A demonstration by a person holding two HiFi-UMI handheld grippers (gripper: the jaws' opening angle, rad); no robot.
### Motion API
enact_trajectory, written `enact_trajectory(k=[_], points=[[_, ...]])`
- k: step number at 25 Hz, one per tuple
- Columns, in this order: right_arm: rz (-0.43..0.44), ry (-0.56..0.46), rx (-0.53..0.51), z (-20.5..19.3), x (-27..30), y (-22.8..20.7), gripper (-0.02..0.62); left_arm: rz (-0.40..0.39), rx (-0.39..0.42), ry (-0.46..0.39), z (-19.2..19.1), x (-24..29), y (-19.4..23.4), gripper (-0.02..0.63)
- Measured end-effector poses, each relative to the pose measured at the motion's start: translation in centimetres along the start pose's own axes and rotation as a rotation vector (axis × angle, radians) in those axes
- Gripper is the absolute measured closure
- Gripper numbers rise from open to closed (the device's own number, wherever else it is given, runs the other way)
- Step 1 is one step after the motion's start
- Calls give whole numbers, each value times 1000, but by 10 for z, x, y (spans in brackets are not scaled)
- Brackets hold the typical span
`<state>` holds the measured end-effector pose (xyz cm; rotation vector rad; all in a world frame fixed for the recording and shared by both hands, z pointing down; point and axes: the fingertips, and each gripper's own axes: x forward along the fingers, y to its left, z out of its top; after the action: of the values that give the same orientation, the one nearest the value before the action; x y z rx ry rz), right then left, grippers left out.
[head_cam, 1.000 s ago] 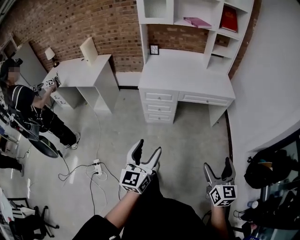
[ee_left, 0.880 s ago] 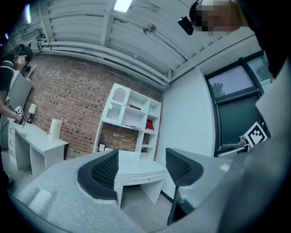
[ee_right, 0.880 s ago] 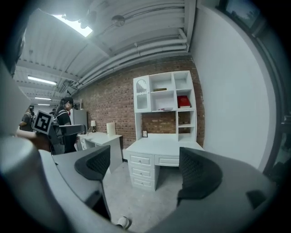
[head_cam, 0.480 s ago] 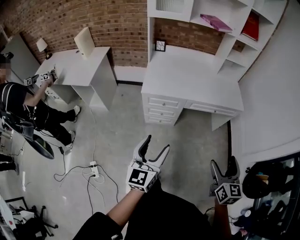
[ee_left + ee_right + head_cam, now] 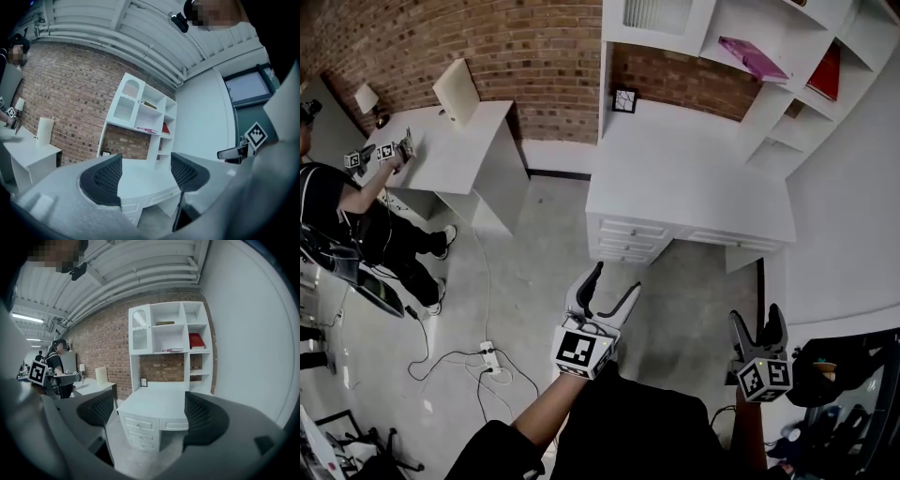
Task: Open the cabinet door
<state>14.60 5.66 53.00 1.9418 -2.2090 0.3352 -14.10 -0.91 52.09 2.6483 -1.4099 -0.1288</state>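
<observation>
Top left of hutch over white desk: cabinet door, shut, well apart from both grippers. Left gripper jaws apart, empty; right gripper same. Risk: high door behind deep desktop, so long reach and jaws slipping off door edge.

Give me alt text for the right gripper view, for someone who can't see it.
The right gripper, jaws open and empty, faces a white desk with drawers. Above the desk a white shelf unit stands against a brick wall, with an arched cabinet door at its upper left, apparently shut, and a red book on a right-hand shelf.
</observation>
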Motion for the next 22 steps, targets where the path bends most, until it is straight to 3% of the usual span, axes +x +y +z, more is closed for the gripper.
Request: enact_trajectory(k=[13, 22], points=[[58, 36, -25, 1, 70, 11, 127, 59, -34, 11, -8, 33, 45, 282], [223, -11, -28, 17, 175, -6, 127, 148, 8, -5, 0, 89, 72, 282]])
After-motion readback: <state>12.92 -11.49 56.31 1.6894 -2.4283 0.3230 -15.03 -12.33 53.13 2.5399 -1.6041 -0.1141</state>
